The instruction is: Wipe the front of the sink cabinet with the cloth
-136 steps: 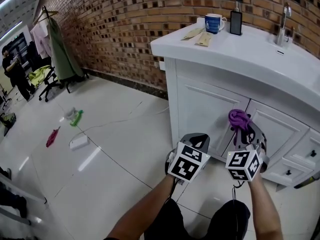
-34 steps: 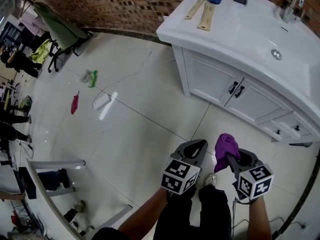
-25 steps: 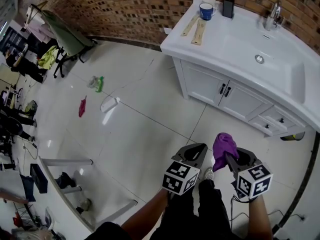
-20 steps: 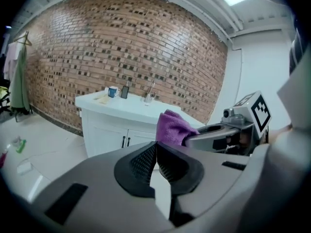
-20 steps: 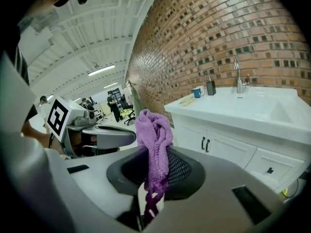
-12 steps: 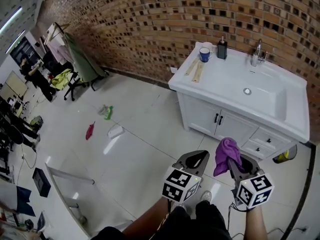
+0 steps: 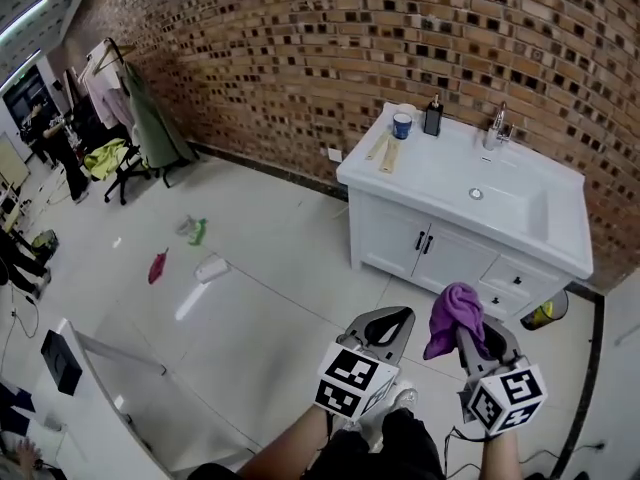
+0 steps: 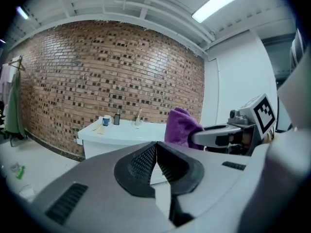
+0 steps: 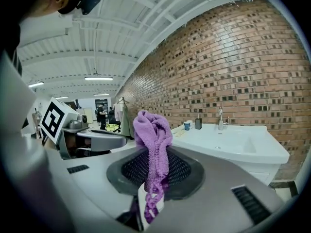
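Backed well off since 5.4 s ago: sink cabinet [image 7: 430, 253] now at 12 o'clock, open floor tiles [image 7: 300, 308] between. Right gripper [image 7: 464, 334] clamps purple cloth [image 7: 455, 311]; only its own view shows the pinch. Left gripper [image 8: 156, 152] pressed closed, empty.

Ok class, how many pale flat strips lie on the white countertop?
2: one strip by the countertop's left edge, the other strip beside it, near the blue mug; none seems hidden.
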`<state>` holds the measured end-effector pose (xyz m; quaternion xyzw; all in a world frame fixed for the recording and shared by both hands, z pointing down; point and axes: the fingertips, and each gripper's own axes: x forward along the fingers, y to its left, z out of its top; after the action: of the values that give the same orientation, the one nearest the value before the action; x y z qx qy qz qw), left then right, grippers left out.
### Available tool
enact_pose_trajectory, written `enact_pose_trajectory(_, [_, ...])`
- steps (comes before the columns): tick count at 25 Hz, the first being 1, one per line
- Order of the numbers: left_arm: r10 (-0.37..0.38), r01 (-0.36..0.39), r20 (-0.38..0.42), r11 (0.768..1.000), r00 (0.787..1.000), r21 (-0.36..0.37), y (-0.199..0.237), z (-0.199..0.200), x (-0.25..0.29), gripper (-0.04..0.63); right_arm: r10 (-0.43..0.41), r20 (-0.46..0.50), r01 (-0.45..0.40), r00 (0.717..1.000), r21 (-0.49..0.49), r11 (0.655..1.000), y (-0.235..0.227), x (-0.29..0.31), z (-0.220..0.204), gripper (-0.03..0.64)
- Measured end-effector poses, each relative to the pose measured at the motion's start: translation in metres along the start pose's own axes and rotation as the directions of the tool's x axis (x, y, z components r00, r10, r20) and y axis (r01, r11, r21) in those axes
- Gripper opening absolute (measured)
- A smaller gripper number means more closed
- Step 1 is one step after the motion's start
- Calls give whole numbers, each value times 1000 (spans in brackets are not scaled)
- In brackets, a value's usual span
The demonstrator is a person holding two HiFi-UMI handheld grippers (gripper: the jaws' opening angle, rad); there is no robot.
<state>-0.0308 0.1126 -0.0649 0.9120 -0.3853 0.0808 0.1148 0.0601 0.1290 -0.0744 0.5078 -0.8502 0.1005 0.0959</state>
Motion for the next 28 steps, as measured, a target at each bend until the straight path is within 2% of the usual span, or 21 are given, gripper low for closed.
enact_pose_trajectory(7, [-22,21,22,1000,1000,19,-24,15,-11,5,-53,50,55,997,-37,998,7,-28,24,71])
enact_pose_trajectory(13, [-15,10,94,999,995,52,-50,47,6,5,-84,99,92,992,-86,992,-19,-60,46,71])
enact_pose_trajectory(19, [-39,27,119,995,992,100,-88,70,24,5,-126,166,148,978,-126,981,-49,-91,63,71])
enact_pose_trajectory(28, [-60,40,133,988,989,151,-113,90,37,5,-142,215,163,966,-85,983,-71,-103,69,71])
